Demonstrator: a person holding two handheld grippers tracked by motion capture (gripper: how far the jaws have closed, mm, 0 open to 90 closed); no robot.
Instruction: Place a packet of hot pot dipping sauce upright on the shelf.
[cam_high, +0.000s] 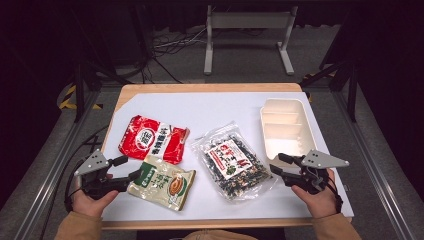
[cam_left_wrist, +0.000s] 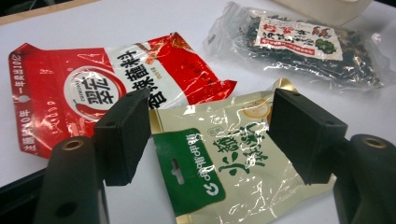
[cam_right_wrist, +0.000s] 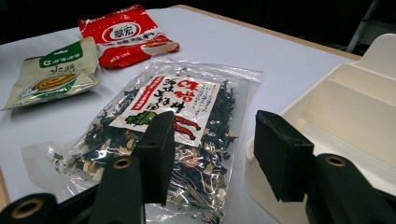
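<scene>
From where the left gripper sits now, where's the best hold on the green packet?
Likely its near green header edge. The green packet lies flat on the table, header with the hang slot toward the left gripper, whose open jaws already straddle it. Come in low from the person's side and pinch that thin sealed strip. Its far corner looks to meet the red packet.

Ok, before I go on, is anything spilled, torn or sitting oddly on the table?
Nothing stands out. The red packet, green-and-cream packet and clear seaweed bag lie flat and sealed, merely angled. The white tray sits upright, empty, nothing spilled.
</scene>
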